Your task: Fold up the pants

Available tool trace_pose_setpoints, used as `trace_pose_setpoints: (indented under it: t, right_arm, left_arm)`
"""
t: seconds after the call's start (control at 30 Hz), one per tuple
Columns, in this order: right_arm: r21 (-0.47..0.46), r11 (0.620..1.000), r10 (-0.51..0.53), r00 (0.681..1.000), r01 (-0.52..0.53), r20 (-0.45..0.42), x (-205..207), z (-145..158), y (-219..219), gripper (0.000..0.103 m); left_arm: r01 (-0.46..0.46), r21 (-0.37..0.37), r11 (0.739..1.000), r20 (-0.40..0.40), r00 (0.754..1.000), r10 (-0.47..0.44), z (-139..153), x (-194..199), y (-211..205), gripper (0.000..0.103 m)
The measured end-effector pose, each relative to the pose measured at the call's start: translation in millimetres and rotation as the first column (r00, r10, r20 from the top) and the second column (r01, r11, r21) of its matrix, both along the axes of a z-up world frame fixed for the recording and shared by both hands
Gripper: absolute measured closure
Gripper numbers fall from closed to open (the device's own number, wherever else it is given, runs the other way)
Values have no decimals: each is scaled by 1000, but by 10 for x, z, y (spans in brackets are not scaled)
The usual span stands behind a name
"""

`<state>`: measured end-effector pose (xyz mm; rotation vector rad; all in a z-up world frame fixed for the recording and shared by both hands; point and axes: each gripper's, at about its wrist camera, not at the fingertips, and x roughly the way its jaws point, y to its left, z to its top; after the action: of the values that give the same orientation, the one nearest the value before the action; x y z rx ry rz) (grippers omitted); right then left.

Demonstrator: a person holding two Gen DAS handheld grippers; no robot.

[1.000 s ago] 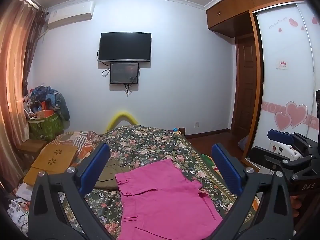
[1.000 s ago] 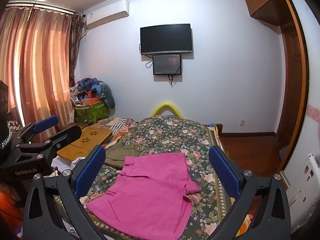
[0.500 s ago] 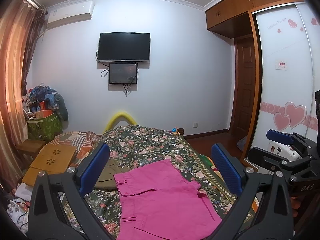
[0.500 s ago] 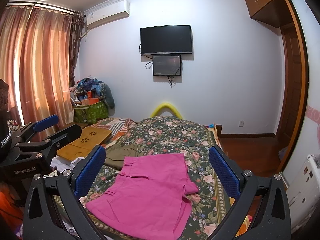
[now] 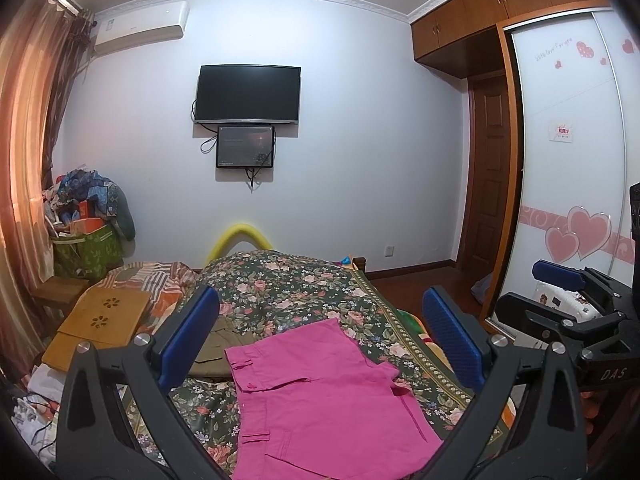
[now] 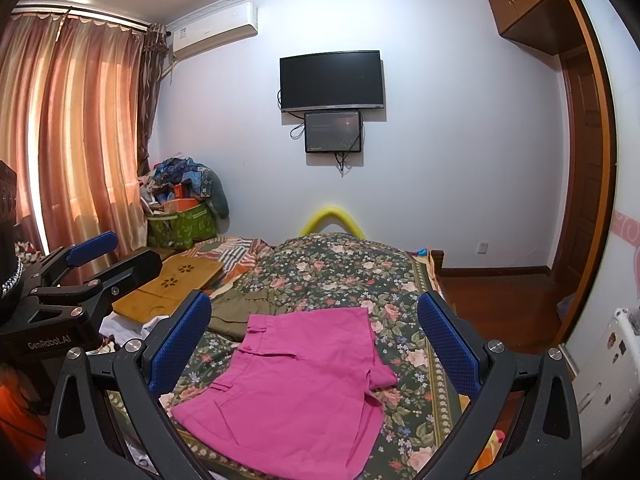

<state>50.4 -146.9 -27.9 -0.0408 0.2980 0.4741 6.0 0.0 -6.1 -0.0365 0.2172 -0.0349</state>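
Pink pants [image 5: 320, 396] lie flat on the floral bedspread [image 5: 288, 284], lower centre of frame.
Left gripper [image 5: 320, 332] and right gripper [image 6: 314, 330] both gape wide above them, holding nothing; an olive garment [image 6: 244, 312], partly hidden, seems tucked under the waistband.

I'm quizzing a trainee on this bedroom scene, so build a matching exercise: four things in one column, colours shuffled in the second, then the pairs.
Things:
1. shorts
2. TV
3. curtain
4. bag

Colours:
A. green
B. pink
C. black
D. orange-brown

Pairs: 1-B, 2-C, 3-D, 4-A

The shorts lie flat on the floral bedspread; neither gripper touches them.
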Motion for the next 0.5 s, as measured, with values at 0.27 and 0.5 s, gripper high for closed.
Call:
trace_pose_setpoints:
  t: [0.27, 0.5]
  right_arm:
    - [1, 1000, -2, 1000, 2, 3, -8, -4, 0, 0]
    - [9, 1000, 0, 1000, 0, 0, -3, 14, -13, 0]
  left_arm:
    - [3, -4, 1000, 0, 1000, -3, -6, -3, 6, 0]
    - [2, -7, 1000, 1, 1000, -2, -13, -7, 10, 0]
